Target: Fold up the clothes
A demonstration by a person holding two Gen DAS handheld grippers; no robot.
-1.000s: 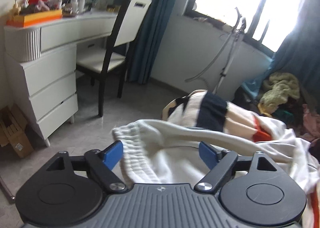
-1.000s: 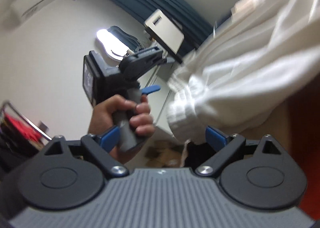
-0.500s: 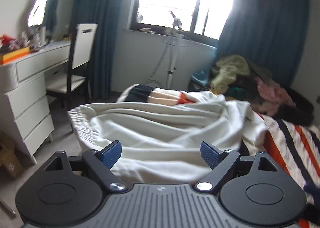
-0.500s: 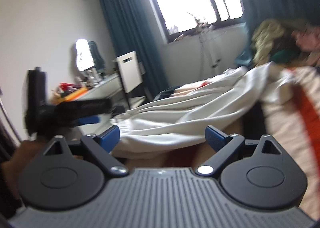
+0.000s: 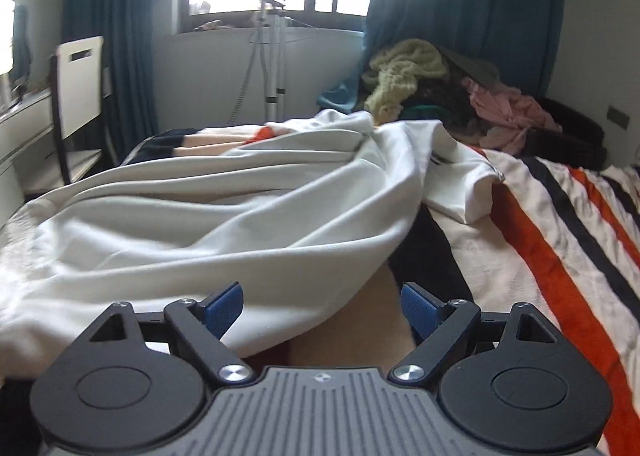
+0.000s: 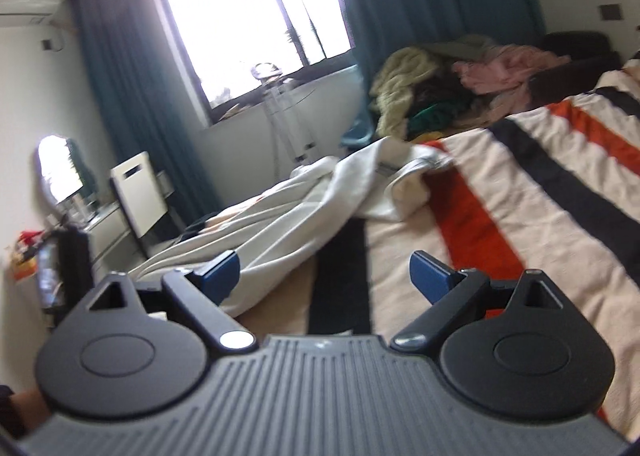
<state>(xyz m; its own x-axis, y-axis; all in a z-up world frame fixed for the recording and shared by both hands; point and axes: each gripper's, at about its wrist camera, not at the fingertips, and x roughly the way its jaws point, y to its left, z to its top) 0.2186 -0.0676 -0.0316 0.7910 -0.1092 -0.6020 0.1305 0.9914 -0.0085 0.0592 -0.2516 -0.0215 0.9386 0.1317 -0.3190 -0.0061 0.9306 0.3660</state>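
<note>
My left gripper [image 5: 322,306] has its blue pads wide apart and empty, low over the near hem of the white garment [image 5: 208,224]; my right gripper [image 6: 328,274] is likewise spread and holding nothing. The garment lies rumpled across the striped blanket [image 5: 552,224]. Beyond it sits a clothes pile [image 5: 448,92] beside the teal curtain [image 5: 460,0].
</note>
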